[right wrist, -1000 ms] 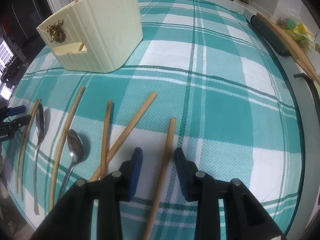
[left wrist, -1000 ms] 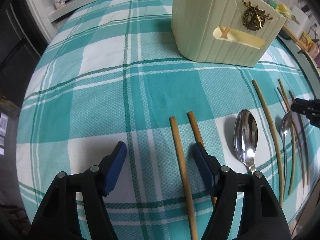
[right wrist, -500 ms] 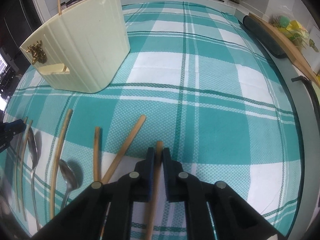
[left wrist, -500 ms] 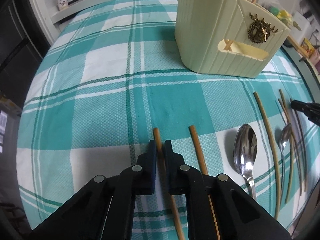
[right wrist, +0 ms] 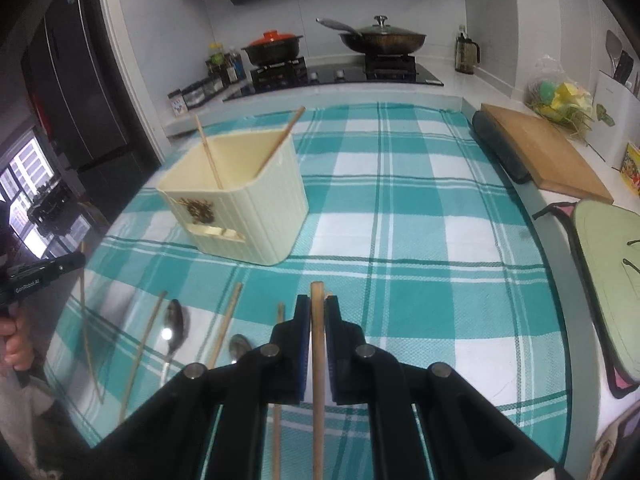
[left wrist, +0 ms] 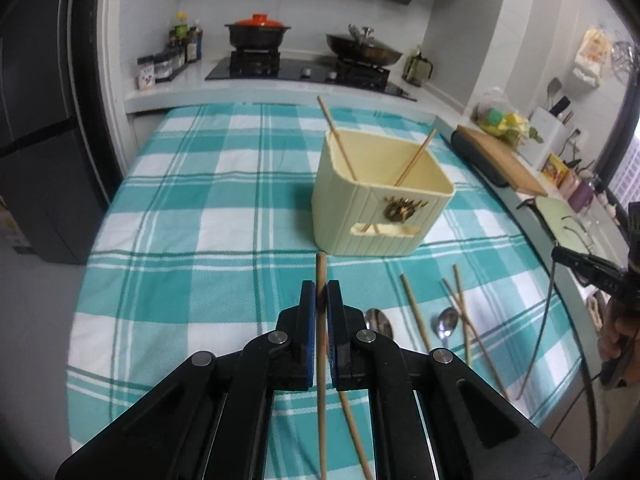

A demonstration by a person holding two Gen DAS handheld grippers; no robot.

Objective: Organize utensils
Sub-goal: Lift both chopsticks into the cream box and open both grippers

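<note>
Nearest, the left gripper [left wrist: 321,300] is clamped on a wooden chopstick [left wrist: 320,276] and the right gripper [right wrist: 317,312] on another chopstick [right wrist: 317,300], each stick lifted off the checked tablecloth [left wrist: 200,240] and pointing forward between the pads. The sticks look light, stiff and smooth, so a hold near the middle should keep them from pivoting. Farther off stands the cream holder [left wrist: 380,204], already containing two chopsticks, ahead and right of the left gripper.

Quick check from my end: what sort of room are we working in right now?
Most likely a home kitchen. Behind the checked tablecloth there is a gas hob carrying a red-lidded pot and a lidded pan, and a wooden cutting board lies on the counter to the right.
</note>
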